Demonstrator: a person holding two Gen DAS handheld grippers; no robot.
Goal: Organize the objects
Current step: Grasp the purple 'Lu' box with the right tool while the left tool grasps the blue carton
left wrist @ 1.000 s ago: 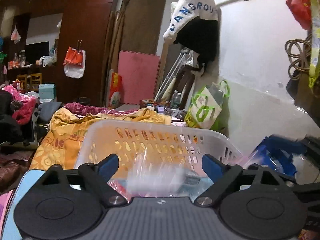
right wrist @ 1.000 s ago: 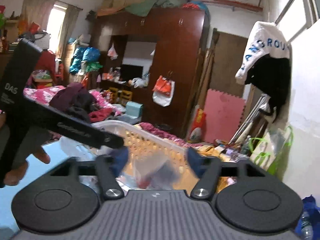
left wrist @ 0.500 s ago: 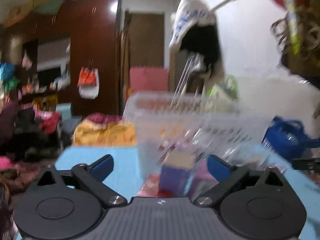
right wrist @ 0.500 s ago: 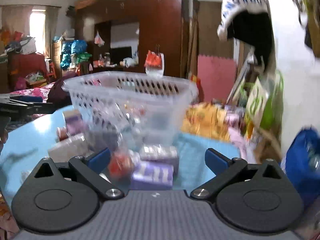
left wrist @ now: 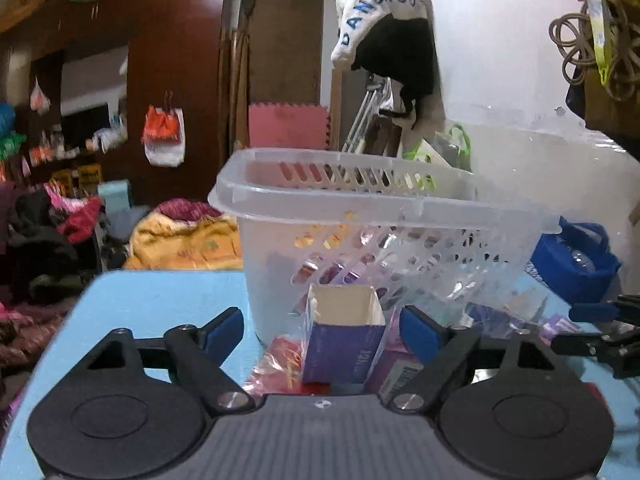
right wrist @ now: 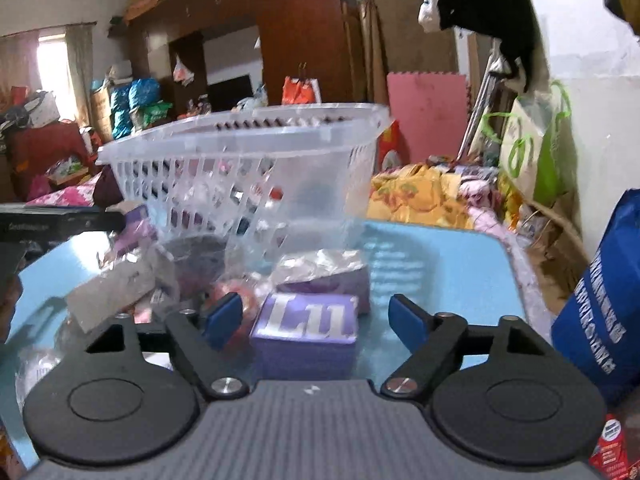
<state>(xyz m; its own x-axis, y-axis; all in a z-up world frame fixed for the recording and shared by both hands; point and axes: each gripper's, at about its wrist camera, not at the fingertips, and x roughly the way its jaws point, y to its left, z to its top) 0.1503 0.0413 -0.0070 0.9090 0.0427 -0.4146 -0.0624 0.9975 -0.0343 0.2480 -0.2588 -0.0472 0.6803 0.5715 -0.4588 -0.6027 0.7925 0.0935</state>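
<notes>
A clear plastic basket (left wrist: 360, 204) stands on the light blue table (left wrist: 152, 300); it also shows in the right wrist view (right wrist: 248, 152). Small packaged items lie in front of it. My left gripper (left wrist: 322, 330) is open, with an upright purple box (left wrist: 342, 344) with an open top between its fingers, untouched. A red wrapper (left wrist: 280, 364) lies beside it. My right gripper (right wrist: 310, 320) is open, with a purple box marked "Lu" (right wrist: 306, 334) between its fingers. A red round item (right wrist: 236, 300) and a grey packet (right wrist: 116, 286) lie to the left.
The other gripper (left wrist: 600, 336) reaches in at the right of the left wrist view. A blue bag (right wrist: 600, 312) stands at the table's right edge. A white wall (left wrist: 520, 100) is behind. A cluttered bed and wardrobe lie beyond the table.
Both grippers have dropped from above the basket to table height in front of it. The loose items now lie on the table between the open fingers.
</notes>
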